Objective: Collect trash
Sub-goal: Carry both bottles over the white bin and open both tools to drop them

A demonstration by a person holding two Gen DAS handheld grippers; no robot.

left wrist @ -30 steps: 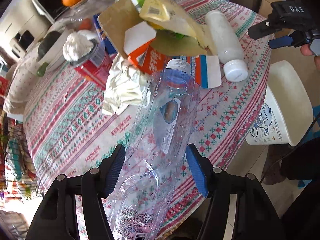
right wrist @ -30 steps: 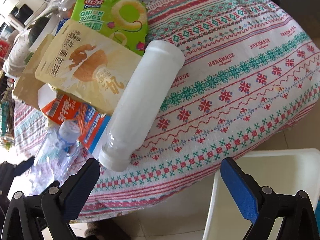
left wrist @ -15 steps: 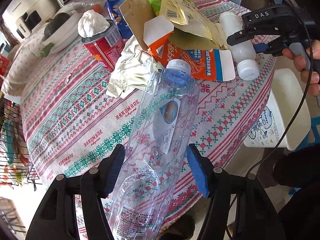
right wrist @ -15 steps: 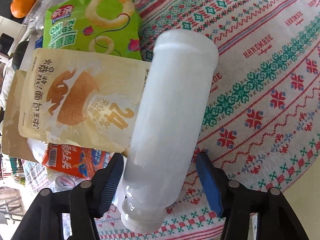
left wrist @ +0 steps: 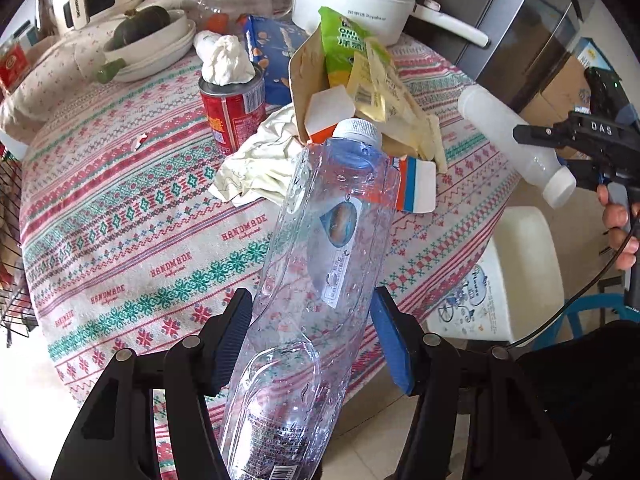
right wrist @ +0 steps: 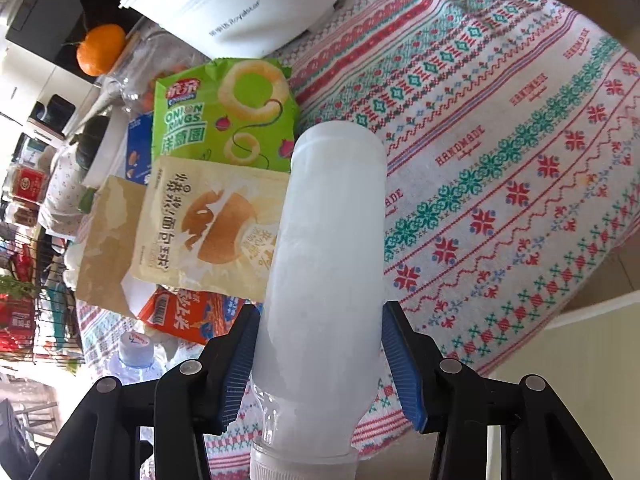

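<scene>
now that the right claw (right wrist: pixel 320 364), open a second ago, has clamped the white bottle (right wrist: pixel 324 264) and lifted it off the counter (left wrist: pixel 120 216), both claws hold trash, the left claw (left wrist: pixel 310 340) clamped on the clear bottle (left wrist: pixel 320 264), so the white bin (left wrist: pixel 524 272) by the counter edge looks next.

Clothed table (left wrist: pixel 120 240), can (left wrist: pixel 232 116), wrappers (left wrist: pixel 360 68)

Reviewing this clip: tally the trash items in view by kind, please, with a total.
Plastic bottles: 2, clear bottle in the left gripper, white bottle in the right gripper
Cans: 1, red can
Snack bags: 2, green onion-ring bag, cream bag
Cartons: 1, orange carton
Crumpled paper: 1
Total: 7
</scene>
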